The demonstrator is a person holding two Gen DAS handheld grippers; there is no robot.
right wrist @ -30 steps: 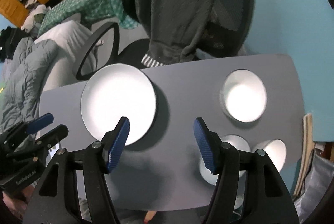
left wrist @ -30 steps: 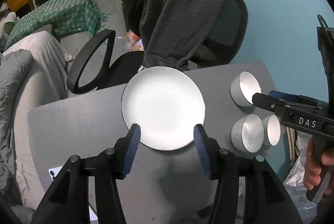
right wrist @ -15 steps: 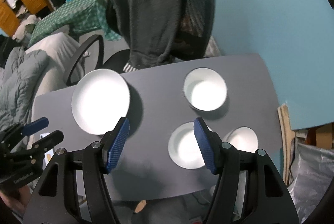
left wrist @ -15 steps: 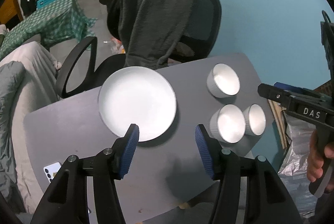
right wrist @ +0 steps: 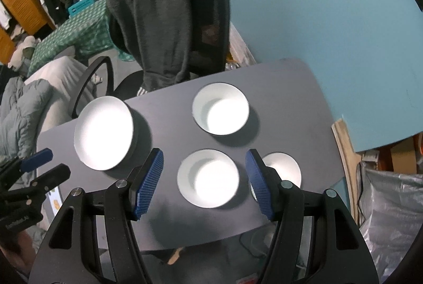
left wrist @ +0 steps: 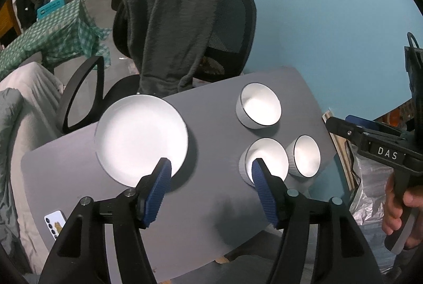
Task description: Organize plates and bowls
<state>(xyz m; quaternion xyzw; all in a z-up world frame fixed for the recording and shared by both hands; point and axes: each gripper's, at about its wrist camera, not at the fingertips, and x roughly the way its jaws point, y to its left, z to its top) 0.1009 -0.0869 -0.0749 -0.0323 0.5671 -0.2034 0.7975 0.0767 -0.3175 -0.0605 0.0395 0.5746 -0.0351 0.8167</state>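
grippers first: my left gripper [left wrist: 210,179] and right gripper [right wrist: 203,178] are both spread wide with nothing between the pads, hanging above the near edge of the desk [right wrist: 285,88]. i'd say i'm holding them high so i can see the whole layout before picking anything up, nothing's been grabbed yet as far as i can tell.

count is one plate [left wrist: 141,135] and three bowls. plate sits toward the left edge, flat on the desk and well apart from the bowls. far bowl [right wrist: 220,108] is on its own closer to the back edge, near the office chair [right wrist: 208,19] with the grey hoodie [right wrist: 156,19] draped over it. middle bowl [right wrist: 207,178] and right-hand bowl [right wrist: 281,168] sit just beside each other by the near right corner, can't tell if their rims touch.

my right gripper is lined up over that middle bowl, so my guess is the bowls get nested first. there's also a phone [left wrist: 54,224] near the left corner, not part of this.
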